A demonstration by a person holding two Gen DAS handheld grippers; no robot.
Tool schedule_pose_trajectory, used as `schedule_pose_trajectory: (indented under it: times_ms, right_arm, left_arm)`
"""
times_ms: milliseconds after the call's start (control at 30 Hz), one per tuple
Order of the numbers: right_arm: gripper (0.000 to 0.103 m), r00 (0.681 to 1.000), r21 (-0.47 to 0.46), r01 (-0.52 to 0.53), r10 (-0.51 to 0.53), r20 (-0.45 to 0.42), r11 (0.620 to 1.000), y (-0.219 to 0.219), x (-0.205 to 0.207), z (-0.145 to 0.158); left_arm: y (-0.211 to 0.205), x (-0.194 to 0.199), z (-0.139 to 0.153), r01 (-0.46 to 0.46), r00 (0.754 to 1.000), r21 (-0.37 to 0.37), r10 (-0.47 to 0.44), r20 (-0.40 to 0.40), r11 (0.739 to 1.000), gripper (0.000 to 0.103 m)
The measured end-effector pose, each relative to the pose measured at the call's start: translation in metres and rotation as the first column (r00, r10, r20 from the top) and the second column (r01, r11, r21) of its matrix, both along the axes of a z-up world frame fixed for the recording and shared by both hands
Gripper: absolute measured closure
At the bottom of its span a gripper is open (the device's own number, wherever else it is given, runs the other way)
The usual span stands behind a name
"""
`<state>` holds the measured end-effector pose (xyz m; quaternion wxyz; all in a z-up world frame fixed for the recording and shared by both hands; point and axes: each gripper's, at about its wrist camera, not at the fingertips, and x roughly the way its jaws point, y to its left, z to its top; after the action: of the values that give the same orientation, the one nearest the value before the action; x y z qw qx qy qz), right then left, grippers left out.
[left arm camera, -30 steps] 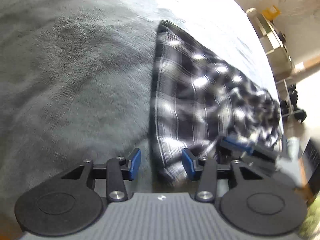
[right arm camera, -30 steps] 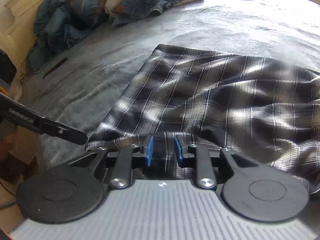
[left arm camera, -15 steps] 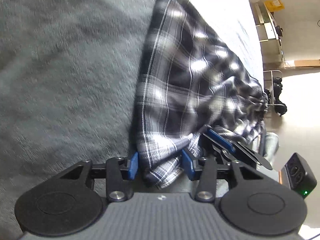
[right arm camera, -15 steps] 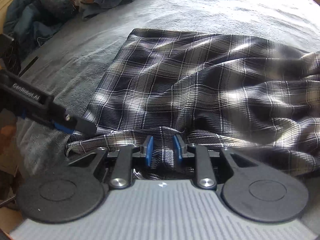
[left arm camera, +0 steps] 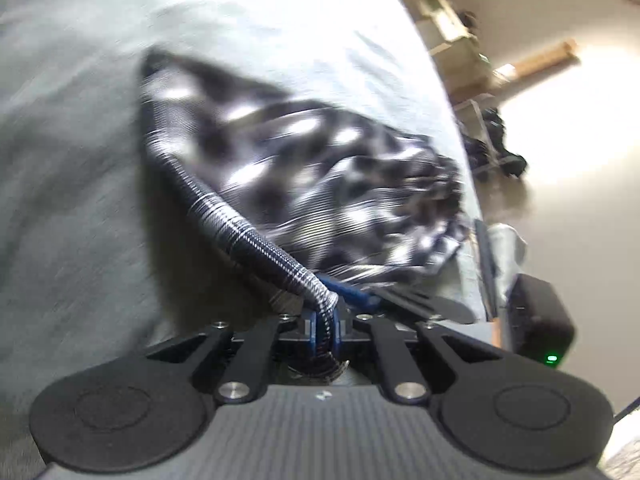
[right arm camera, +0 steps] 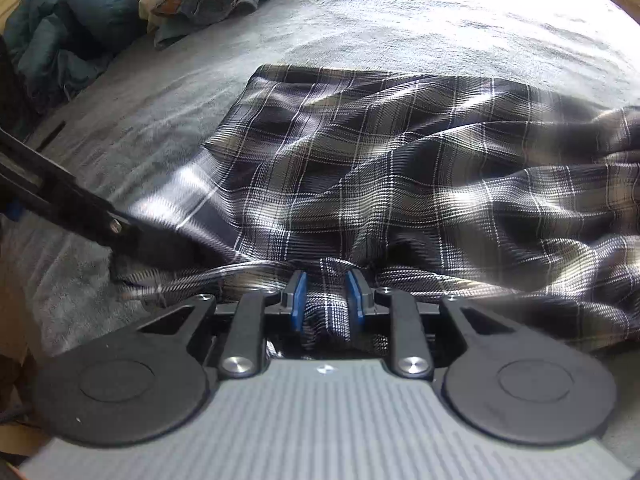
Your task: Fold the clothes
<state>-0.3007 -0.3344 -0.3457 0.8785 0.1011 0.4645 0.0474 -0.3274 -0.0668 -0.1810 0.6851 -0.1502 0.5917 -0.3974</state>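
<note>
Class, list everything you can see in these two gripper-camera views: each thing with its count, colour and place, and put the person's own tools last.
plaid garment: one, black, grey and white, spread rumpled on the blanket, near edge bunched.
blanket: one, grey, covering the bed under the garment.
clothes pile: one heap, teal, blue and tan, far left corner of the bed in the right wrist view.
shelving: one unit, pale, blurred, beyond the bed on the floor.
dark items on the floor: black, too blurred to identify.
left gripper: one, black with blue fingers, shut on the garment's edge.
right gripper: one, black with blue fingers, clamping a fold of the garment.
</note>
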Motion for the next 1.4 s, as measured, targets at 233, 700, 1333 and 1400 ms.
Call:
schedule_pose_trajectory:
  times_ms: [233,700,1333,1400]
  right_arm:
    - [0.082,0.994,0.181,0.107,-0.109,0.0,0.978,-0.027,-0.004,-0.006]
    - [0.082,0.99,0.317,-0.136,0.123,0.062,0.939,-0.071,0.01,-0.022]
    - [0.07,0.999,0.336,-0.043,0.031,0.039,0.941,-0.177,0.029,0.03]
    - [0.061,0.995,0.344,-0.093,0.076,0.063,0.934,-0.163,0.052,0.04]
  left_arm:
    - [-0.039,-0.003,0.011,0.039,0.998,-0.015,-0.038,0.049,0.999,0.095]
    - [-0.071,-0.019,0.016,-0.075,0.992,0.059,0.069,0.103,0.995,0.095]
    - [-0.106,-0.038,-0.023,-0.151,0.978,0.113,0.132,0.162,0.982,0.094]
    - [-0.105,-0.039,-0.025,-0.157,0.976,0.114,0.136,0.169,0.981,0.094]
